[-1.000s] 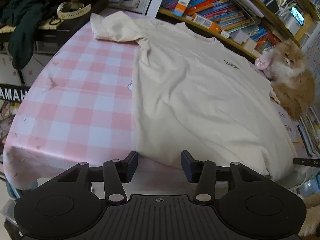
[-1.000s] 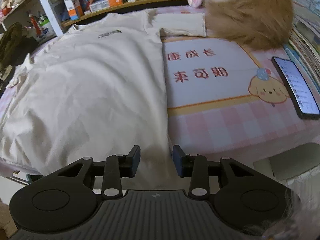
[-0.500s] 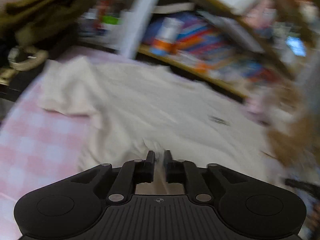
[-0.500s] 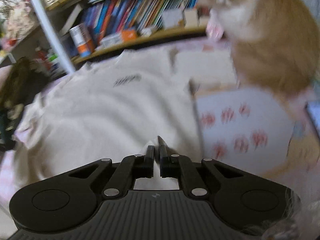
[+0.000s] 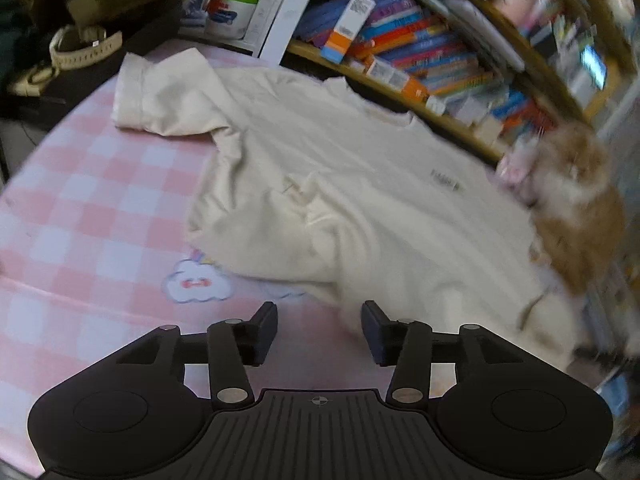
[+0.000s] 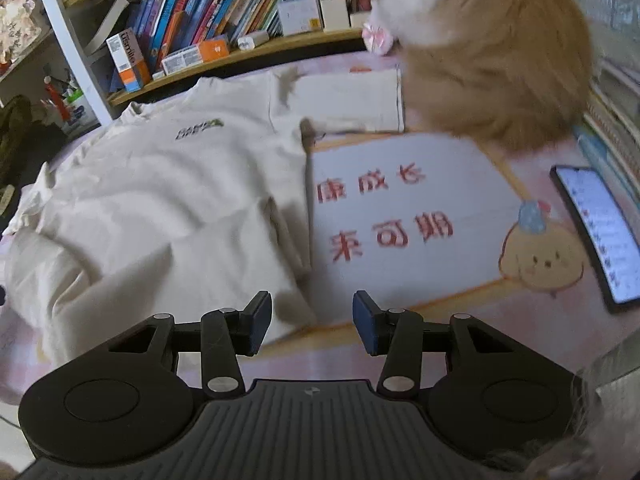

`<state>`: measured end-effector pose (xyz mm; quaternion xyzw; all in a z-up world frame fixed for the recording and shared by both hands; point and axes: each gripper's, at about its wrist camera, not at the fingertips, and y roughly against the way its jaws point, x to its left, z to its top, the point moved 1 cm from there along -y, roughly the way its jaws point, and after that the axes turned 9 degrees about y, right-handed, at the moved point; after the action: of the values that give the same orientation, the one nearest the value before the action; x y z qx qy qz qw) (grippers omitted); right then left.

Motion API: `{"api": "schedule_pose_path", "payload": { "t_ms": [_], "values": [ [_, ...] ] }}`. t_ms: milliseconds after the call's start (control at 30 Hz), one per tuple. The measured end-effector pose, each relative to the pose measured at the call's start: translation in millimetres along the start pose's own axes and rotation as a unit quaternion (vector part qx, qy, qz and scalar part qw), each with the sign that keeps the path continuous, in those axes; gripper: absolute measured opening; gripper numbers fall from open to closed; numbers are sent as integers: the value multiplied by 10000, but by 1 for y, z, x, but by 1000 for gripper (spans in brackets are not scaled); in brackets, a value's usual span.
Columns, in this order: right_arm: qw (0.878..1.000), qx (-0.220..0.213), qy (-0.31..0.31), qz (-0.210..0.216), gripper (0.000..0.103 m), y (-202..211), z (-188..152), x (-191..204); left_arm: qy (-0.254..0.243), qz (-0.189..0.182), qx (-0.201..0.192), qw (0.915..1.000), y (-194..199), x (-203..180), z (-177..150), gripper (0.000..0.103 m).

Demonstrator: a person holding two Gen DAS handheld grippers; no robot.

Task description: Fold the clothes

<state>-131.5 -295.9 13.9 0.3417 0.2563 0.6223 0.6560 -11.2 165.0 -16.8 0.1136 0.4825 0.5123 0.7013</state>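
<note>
Cream shirt (image 5: 360, 184) lies front-up across the pink checked table (image 5: 80, 200), collar toward the bookshelf (image 5: 420, 52). Its lower part is bunched and lumpy, with a loose ridge of cloth near the middle; nothing is neatly folded yet.

Left gripper (image 5: 319, 328): jaws wide, empty, over bare tablecloth just short of the shirt's near edge. Right gripper (image 6: 312, 320): jaws wide, empty, at the shirt's near right corner, where the cloth meets the printed mat (image 6: 412, 216).

Risks, as I judge them:
- Cat (image 6: 492, 48) sits at the far right, touching or very near the right sleeve (image 6: 352, 100). Pulling that sleeve could startle it, or its weight could pin the cloth and skew the fold.
- Bunched hem: a pinch here may catch only the top layer, leaving a crooked crease.
- Phone (image 6: 600, 236) lies near the right table edge; a wide sweep of the right gripper could knock it off.
- The left view is blurred on its right side, so the hem there is hard to read.

Room: open checked cloth to the left of the shirt, and the mat to its right. The far side is closed by the bookshelf, with clutter and a watch (image 5: 84, 46) at far left.
</note>
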Motion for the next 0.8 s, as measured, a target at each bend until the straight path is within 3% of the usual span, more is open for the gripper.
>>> {"api": "schedule_pose_path", "payload": {
  "t_ms": [33,67,167,200,233,267,333,467,600,700,767,800],
  "values": [
    [10000,1,-18,48,43,-1,0,1,77,-77,-26,9999,-3,-2,2,63],
    [9999,-6,-40,98,43,-2,0,3,139,-141,-44,9998,-6,-4,4,66],
    [9998,3,-73,196,43,-10,3,7,171,-80,71,9998,-20,-9,4,62],
    [9998,23,-62,207,43,-14,5,9,206,-36,104,9997,-23,-9,3,46],
    [9997,44,-50,218,36,-18,7,10,265,19,169,9995,-25,-9,3,7],
    [9997,46,-36,217,10,-15,8,10,335,118,280,9990,-24,-10,2,5],
    [9998,32,-8,201,5,-2,9,9,281,199,190,9992,-6,-16,1,4],
    [9997,-11,28,224,4,30,11,5,114,75,5,9999,68,-30,-8,4],
    [9995,115,51,292,4,79,-4,-3,240,57,194,9995,125,-35,-31,7],
    [9988,406,-49,285,4,99,-19,-4,272,235,476,9982,141,-30,-53,16],
    [9974,685,-66,222,5,100,-34,-3,221,378,842,9955,137,-17,-69,30],
    [9963,834,-69,185,5,100,-42,-3,253,578,1025,9927,134,-8,-76,44]
  ]
}}
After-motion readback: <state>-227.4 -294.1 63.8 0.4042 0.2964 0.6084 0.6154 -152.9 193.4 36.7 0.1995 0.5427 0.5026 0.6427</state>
